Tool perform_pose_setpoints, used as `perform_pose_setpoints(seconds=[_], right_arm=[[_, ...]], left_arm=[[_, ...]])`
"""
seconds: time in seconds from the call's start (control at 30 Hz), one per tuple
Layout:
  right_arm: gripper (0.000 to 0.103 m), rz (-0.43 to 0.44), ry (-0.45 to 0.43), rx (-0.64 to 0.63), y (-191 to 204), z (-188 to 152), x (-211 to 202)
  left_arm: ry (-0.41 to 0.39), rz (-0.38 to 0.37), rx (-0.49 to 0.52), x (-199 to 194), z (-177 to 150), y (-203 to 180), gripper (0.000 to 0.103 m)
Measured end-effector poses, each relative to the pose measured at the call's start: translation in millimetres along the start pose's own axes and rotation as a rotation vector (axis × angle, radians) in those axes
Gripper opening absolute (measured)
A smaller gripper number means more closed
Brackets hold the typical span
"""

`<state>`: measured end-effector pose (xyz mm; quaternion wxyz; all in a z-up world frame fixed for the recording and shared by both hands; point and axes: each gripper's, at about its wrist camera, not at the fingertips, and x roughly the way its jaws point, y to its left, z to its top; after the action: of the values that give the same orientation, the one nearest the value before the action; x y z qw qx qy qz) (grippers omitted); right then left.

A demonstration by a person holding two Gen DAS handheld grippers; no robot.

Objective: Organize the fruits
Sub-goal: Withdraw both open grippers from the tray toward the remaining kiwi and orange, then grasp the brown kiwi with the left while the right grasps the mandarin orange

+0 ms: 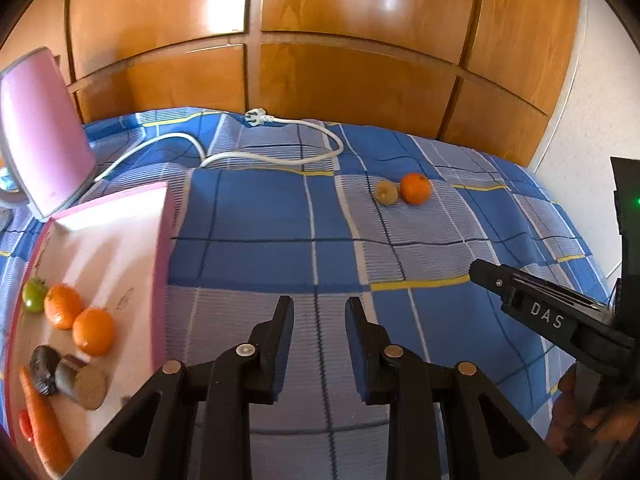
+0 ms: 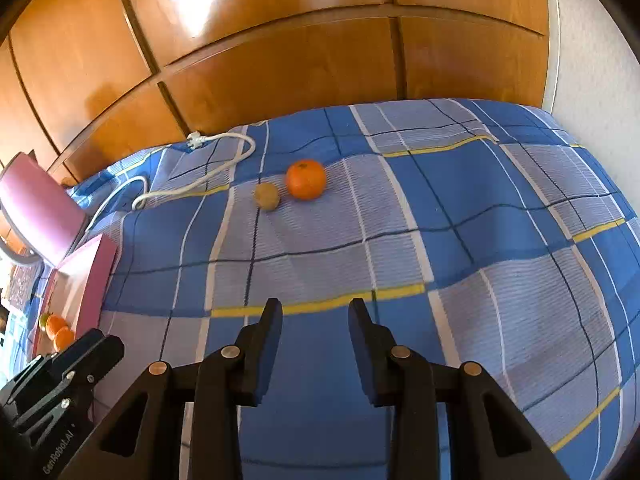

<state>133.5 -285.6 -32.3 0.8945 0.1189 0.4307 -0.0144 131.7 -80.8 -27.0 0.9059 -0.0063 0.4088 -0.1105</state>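
An orange (image 1: 416, 188) and a brownish kiwi (image 1: 387, 192) lie side by side on the blue checked bedspread (image 1: 260, 216), far ahead of both grippers; they also show in the right wrist view, the orange (image 2: 306, 179) and the kiwi (image 2: 267, 196). A pink box (image 1: 120, 240) at the left holds two oranges (image 1: 78, 322), a green-red fruit (image 1: 34, 295), a carrot (image 1: 44, 424) and dark pieces. My left gripper (image 1: 319, 308) is open and empty, just right of the box. My right gripper (image 2: 315, 310) is open and empty over the bedspread.
A white power cable with plug (image 1: 276, 152) loops across the bedspread behind the fruit. The box's pink lid (image 1: 40, 132) stands up at the far left. A wooden wardrobe (image 1: 320, 60) backs the bed. The right gripper's body (image 1: 552, 316) shows at the right of the left wrist view.
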Motion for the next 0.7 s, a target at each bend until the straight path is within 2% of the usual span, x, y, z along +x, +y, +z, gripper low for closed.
perform_pose_setpoints(seconds=[0.33, 0.7], right_arm=[[0.035, 0.005, 0.008, 0.005, -6.0, 30.4, 23.9], [0.038, 0.016, -0.001, -0.004, -1.0, 68.0, 57.7]], left_arm=[[0.005, -0.029, 0.001, 30.6, 28.8, -20.0, 0.027], [0.009, -0.037, -0.032, 65.5, 50.3, -20.4, 0.027]])
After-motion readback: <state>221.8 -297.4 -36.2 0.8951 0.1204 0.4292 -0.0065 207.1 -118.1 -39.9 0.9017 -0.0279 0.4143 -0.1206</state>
